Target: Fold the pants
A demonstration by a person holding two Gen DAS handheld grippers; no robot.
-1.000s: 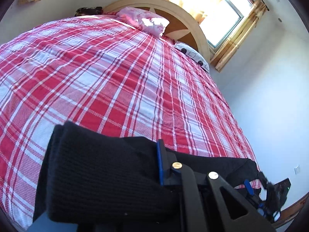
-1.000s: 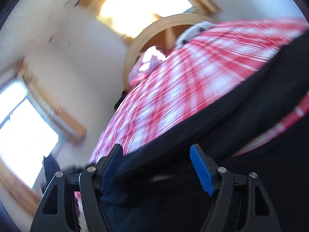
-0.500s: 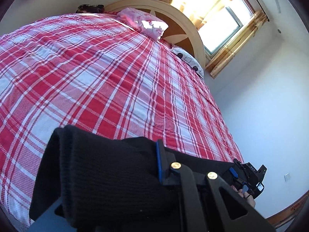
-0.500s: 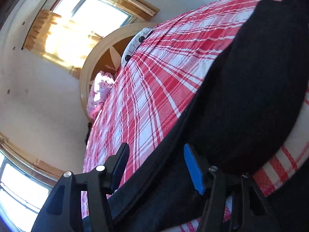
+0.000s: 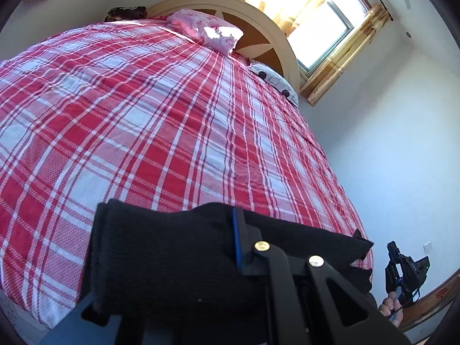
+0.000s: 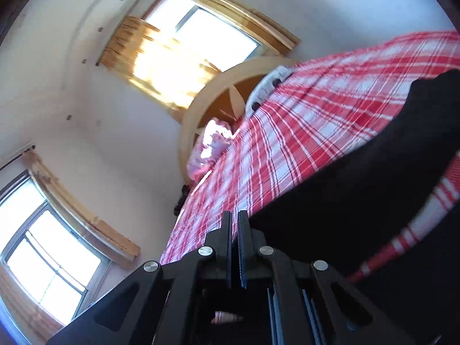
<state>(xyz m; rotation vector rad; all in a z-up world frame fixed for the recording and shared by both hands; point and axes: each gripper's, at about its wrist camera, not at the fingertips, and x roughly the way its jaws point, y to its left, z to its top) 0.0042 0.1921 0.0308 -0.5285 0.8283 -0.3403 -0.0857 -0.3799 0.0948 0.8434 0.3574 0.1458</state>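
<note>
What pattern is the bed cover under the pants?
The bed cover is a red and white plaid, clearest in the left wrist view.

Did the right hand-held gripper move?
Yes. The right hand-held gripper slid off the black knit pants toward the wooden-framed window, and now it is shut.

Left tongs (image 5: 201, 261) are clamped down, one blue-edged finger (image 5: 236, 241) showing and the other buried under black fabric. Right tongs (image 6: 235, 247) are pressed together with nothing between them, seen off to the side in a bare hand (image 5: 392, 309).
</note>
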